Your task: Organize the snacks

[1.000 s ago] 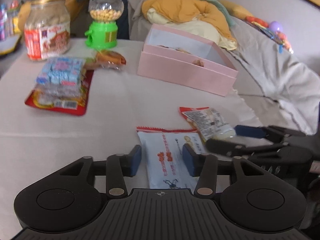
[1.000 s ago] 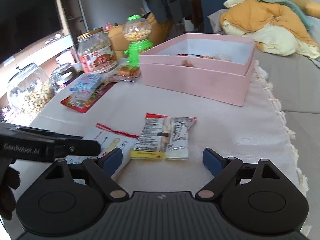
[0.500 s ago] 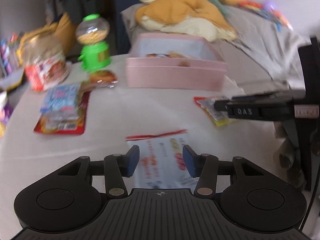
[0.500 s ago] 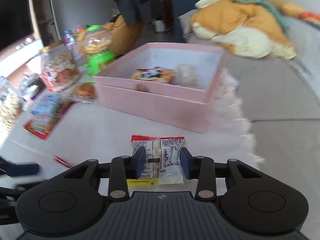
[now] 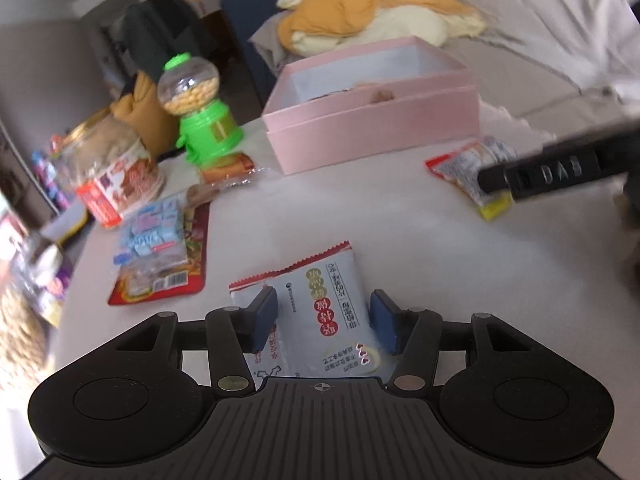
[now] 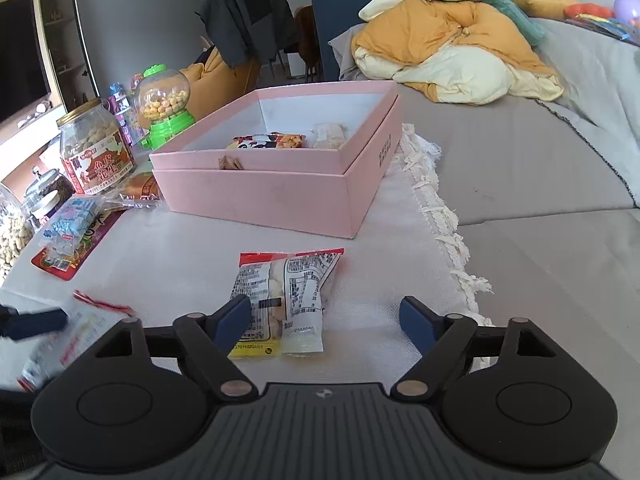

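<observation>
Straddling one packet each, the left claw (image 5: 323, 320) brackets the pale-blue packet (image 5: 320, 300) without pinching while the right claw (image 6: 326, 320), its jaws just reopened wide, flanks the red-topped packet (image 6: 286, 296), both seemingly lining up for the pink box (image 6: 260, 196).

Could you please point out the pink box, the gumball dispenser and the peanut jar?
pink box (image 6: 256, 196), right wrist view, front wall.
gumball dispenser (image 6: 170, 128), right wrist view, green base.
peanut jar (image 6: 98, 160), right wrist view, label.
</observation>
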{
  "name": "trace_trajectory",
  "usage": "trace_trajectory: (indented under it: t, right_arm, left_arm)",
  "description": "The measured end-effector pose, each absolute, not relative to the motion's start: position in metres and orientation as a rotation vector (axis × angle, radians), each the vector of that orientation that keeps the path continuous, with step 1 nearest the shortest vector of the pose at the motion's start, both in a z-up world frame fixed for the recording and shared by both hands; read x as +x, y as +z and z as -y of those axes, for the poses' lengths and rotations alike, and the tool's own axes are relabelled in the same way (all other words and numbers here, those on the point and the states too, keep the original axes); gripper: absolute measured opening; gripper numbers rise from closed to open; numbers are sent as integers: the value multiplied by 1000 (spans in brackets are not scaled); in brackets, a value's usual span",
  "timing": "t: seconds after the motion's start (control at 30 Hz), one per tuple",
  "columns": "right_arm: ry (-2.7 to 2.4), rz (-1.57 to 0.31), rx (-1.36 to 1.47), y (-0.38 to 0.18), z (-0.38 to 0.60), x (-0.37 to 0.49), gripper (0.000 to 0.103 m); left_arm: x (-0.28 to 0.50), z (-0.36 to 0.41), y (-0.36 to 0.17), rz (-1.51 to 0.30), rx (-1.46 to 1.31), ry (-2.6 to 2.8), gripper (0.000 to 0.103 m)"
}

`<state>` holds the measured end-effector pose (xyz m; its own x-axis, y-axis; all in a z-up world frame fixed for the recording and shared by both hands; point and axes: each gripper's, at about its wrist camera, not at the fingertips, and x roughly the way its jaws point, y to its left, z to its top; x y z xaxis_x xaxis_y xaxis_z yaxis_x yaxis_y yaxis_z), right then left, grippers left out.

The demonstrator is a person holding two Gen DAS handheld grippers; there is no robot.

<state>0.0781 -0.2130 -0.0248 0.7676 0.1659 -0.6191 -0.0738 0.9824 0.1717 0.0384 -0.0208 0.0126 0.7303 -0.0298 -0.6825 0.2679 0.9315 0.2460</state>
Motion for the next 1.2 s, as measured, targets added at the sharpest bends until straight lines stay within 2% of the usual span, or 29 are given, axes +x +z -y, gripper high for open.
trace_trajectory:
  t: [0.03, 0.1, 0.17, 0.2, 0.4, 0.57, 0.77, 0.83, 1.07, 1.2]
  right_arm:
    - [132, -685, 142, -25, 213, 78, 85]
    - [137, -688, 143, -25, 213, 79, 87]
    - [139, -689, 140, -25, 213, 79, 87]
    - [140, -689, 139, -25, 213, 79, 88]
    - [144, -685, 154, -25, 216, 78, 88]
    - [144, -685, 153, -25, 216, 77, 88]
    - [174, -682, 172, -25, 220, 75, 91]
    - [186, -677, 178, -24, 220, 74, 91]
    - [185, -719, 92, -22, 203, 89, 91]
    - [202, -744, 11, -17, 182, 94, 73]
  left_arm:
    - [39, 19, 14, -740, 314, -177, 61]
    - [39, 17, 14, -744, 264, -211, 78]
    - [39, 16, 12, -744, 236, -259, 91]
    - [40, 16, 11, -742, 227, -276, 94]
    - [33, -3, 20, -710, 152, -218, 88]
    - [44, -24, 10, -786, 144, -125, 89]
    - [50, -35, 7, -788, 57, -164, 89]
    - [45, -33, 8, -781, 62, -185, 81]
    - [32, -29, 1, -724, 82, -204, 82]
    - [29, -30, 0, -708, 76, -210, 82]
